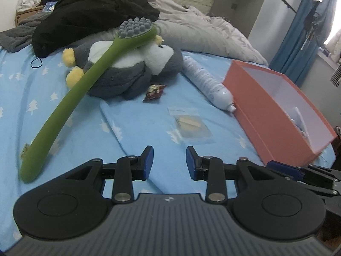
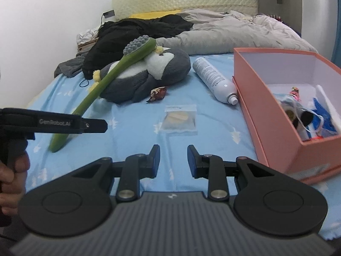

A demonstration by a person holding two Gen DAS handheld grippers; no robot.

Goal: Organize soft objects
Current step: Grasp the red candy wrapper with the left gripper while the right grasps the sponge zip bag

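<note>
My left gripper (image 1: 169, 160) hangs low over the light-blue tree-print bedsheet (image 1: 132, 123) with its blue-padded fingers parted and nothing between them; my right gripper (image 2: 173, 159) rides just beside it, likewise spread and empty. Straight ahead lies a small clear plastic sachet (image 2: 179, 122) — flat and slippery by the look of it, so I'd pinch an edge. Beyond it lies the grey-and-white plush penguin (image 1: 130, 70) with yellow feet, on its back near the middle of the bed, feet toward the left and head toward the right. I judge it light and squashy; a fold of the grey belly fur should hold best. Resting on it is a long green silicone brush with a grey nubbed head (image 1: 89, 79) (probably bendy), its long axis running from near left to far right. The open salmon-pink cardboard box (image 2: 266, 115) sits at right, a white spray can (image 2: 215, 81) touching its wall.
</note>
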